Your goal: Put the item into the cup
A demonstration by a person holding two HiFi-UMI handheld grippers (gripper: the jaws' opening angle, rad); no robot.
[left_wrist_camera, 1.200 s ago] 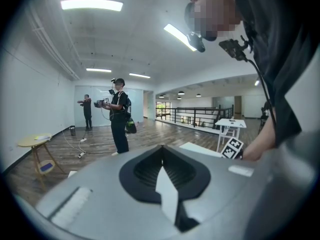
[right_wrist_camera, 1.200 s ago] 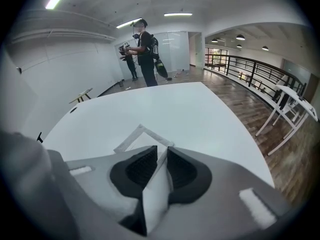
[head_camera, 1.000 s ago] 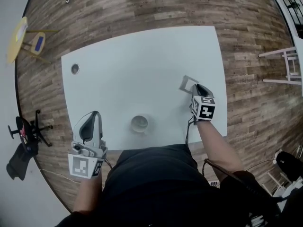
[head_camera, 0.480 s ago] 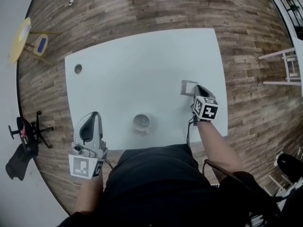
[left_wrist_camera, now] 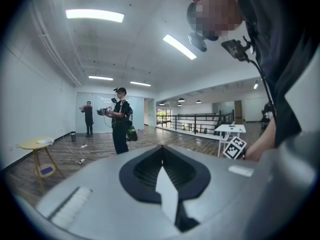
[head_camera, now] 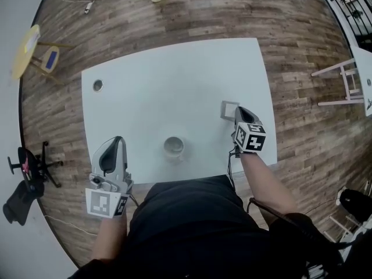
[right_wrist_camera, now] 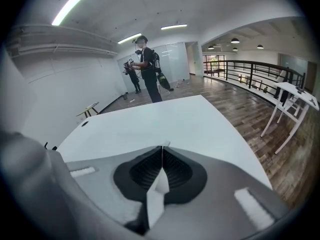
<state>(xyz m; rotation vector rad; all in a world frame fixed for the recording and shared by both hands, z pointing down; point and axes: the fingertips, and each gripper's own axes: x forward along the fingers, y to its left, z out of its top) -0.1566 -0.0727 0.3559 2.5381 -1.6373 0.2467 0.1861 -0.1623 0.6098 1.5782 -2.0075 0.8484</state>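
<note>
Small grey square piece [head_camera: 229,108]: right of centre in the head view, at the right part of the white table [head_camera: 174,80]. One edge is pinched between the closed jaws of the right gripper [head_camera: 240,113]. Cup [head_camera: 173,147]: lower centre, well apart from it. Left gripper [head_camera: 115,140]: lower left, jaws pressed together on nothing.

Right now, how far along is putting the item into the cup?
Grasp looks done: the right gripper is shut on an edge of the flat item, a sliver showing between its fingers. In hand: the item, at the table's right side. Left: carry it to the cup and release.
</note>
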